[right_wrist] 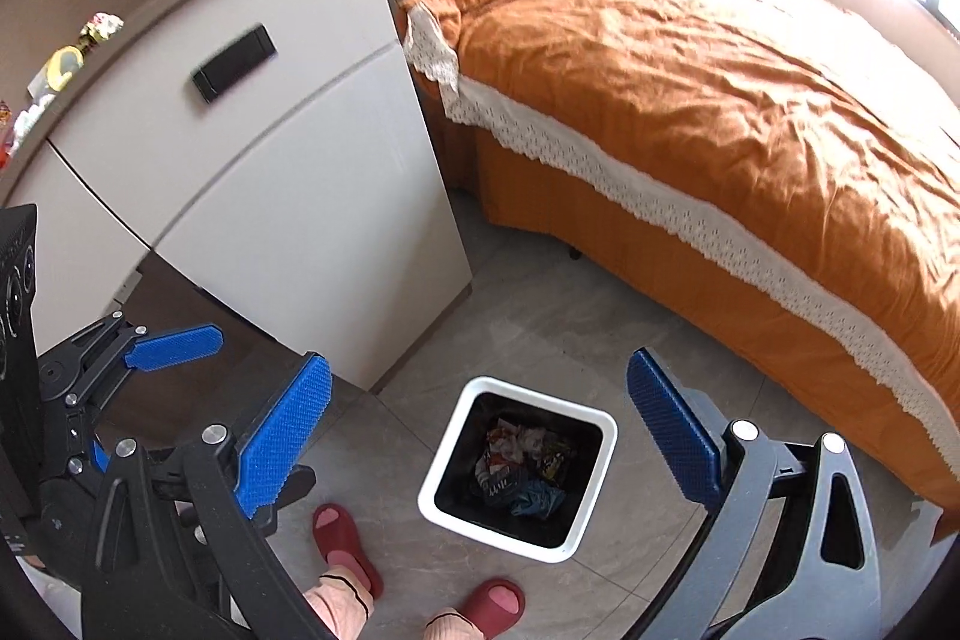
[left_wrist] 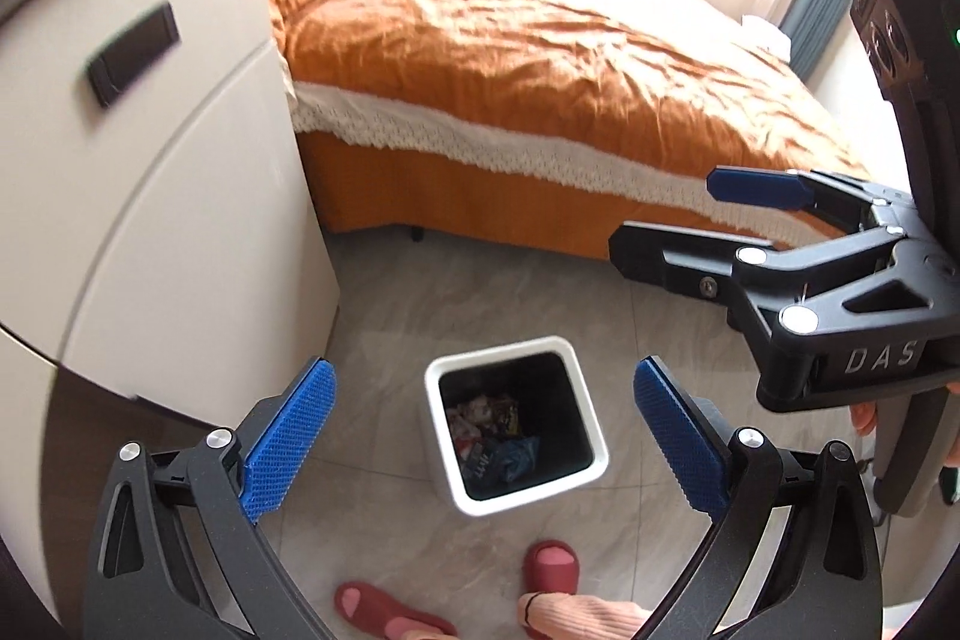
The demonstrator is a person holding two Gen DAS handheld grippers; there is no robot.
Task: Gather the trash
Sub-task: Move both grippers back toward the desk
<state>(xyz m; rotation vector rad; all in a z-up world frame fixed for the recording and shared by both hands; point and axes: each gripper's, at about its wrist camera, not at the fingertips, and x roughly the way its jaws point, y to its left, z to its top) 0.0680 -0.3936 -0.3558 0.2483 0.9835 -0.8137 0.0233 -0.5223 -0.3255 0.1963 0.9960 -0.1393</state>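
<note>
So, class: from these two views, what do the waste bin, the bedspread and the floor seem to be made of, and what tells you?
Waste bin: probably plastic, smooth white shell with rounded corners and a dark inner liner.
Bedspread: woven fabric, matte orange, heavily creased, with a white lace-like trim along the edge.
Floor: looks like grey stone-pattern tile, lightly glossy, with thin joint lines; ceramic or vinyl cannot be told.

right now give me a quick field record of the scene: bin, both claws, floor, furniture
bin: white square trash bin on the grey tiled floor, no lid, upright
bin contents: crumpled wrappers at the bottom
left claw: open, nothing between its pads, above the bin
right claw: open, empty, above the bin
furniture: white cabinet beside an orange-covered bed
person: red slippers next to the bin
</note>
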